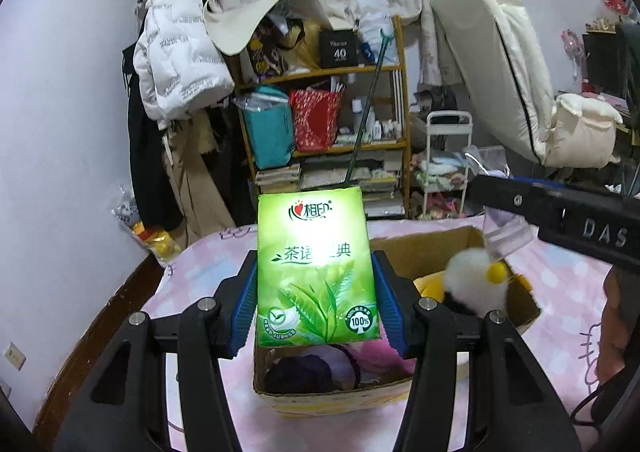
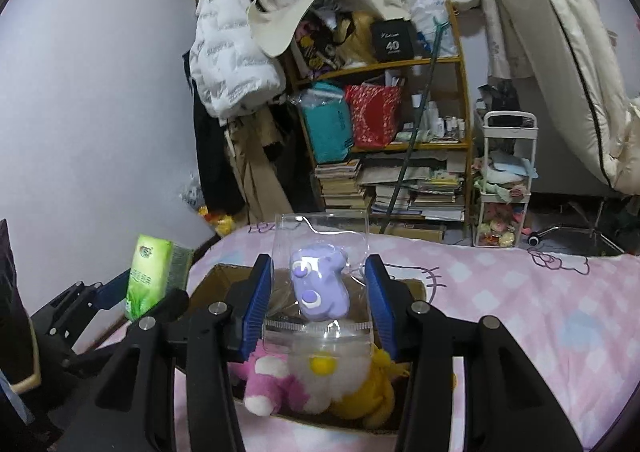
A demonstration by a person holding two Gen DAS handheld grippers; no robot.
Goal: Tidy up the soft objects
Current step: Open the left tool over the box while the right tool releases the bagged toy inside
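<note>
My left gripper is shut on a green tissue pack, held upright above the near end of a cardboard box. The box sits on a pink bed and holds plush toys: a white one with a yellow nose, a yellow one and a dark purple one. My right gripper is shut on a clear plastic bag holding a purple toy, hanging over the box. Beneath it lie pink, white and yellow plush toys. The tissue pack and left gripper appear at the left of the right wrist view.
A pink patterned bedsheet covers the bed. Behind it stand a cluttered wooden shelf, a coat rack with a white jacket, a small white trolley and a leaning cream mattress. A wall is at the left.
</note>
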